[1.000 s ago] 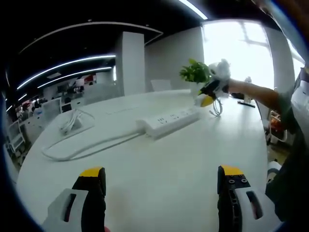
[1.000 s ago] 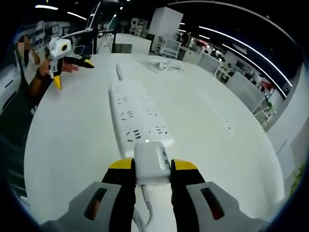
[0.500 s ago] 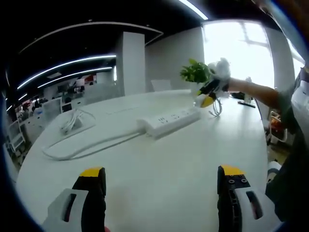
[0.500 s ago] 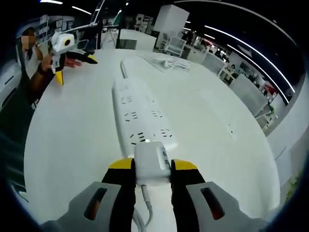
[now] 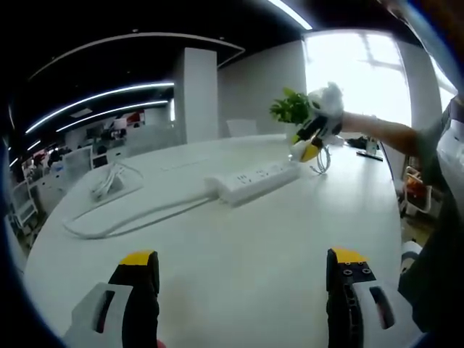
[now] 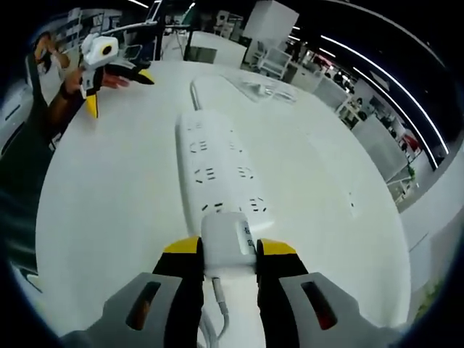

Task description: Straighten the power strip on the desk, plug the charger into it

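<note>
- In the right gripper view, the right gripper (image 6: 223,255) rises from the bottom centre, its jaws clamped on the white charger (image 6: 228,243), whose cord (image 6: 217,313) trails down between them.
- The charger's front edge sits at the near end of the power strip (image 6: 220,168); whether it touches cannot be told.
- The strip runs from centre frame toward the upper left on the white desk (image 6: 109,203), its cable (image 6: 194,93) leading on past its far end.
- The left gripper (image 6: 109,65) hangs at upper left above the desk edge.
- In the left gripper view, the left gripper (image 5: 243,279) has its jaws spread wide over bare desk (image 5: 239,239), holding nothing.
- Beyond, mid-frame, lies the strip (image 5: 255,181); a plant (image 5: 292,109) stands behind it.
</note>
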Motion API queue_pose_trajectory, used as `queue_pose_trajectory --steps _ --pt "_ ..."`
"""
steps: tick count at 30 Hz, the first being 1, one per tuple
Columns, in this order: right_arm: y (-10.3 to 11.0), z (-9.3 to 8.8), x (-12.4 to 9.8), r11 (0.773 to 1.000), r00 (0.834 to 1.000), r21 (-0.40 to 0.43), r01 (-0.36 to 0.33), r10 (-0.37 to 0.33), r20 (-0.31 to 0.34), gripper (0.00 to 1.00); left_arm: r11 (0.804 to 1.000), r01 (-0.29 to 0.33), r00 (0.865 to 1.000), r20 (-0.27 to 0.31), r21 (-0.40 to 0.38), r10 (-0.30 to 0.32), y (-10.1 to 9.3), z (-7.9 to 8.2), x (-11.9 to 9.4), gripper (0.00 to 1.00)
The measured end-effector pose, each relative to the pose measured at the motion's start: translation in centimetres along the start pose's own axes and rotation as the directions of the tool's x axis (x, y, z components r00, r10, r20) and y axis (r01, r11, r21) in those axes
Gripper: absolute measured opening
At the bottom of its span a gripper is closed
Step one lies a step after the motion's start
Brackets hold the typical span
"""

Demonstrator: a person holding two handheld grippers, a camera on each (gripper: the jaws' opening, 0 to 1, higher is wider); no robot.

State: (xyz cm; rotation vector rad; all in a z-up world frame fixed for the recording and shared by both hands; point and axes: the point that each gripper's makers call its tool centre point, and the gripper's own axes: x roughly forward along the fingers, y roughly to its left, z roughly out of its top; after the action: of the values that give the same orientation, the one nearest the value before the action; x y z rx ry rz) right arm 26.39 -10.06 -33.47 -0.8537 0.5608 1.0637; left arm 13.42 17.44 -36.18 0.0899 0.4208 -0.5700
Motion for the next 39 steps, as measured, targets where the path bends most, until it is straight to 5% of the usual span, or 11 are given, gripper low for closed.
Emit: queue_pose_trajectory --steps 30,39 --pt "0.04 0.03 0.34 0.993 0.989 -0.121 -0.014 -0.004 -0.145 0.27 1.000 -0.002 1.000 0.010 -0.014 0.002 0.36 -0.71 -0.33 0.99" --pt "-0.05 0.40 0.49 0.986 0.972 -0.165 -0.032 -0.007 -0.233 0.27 1.000 -0.006 1.000 0.015 -0.017 0.006 0.48 -0.74 -0.49 0.99"
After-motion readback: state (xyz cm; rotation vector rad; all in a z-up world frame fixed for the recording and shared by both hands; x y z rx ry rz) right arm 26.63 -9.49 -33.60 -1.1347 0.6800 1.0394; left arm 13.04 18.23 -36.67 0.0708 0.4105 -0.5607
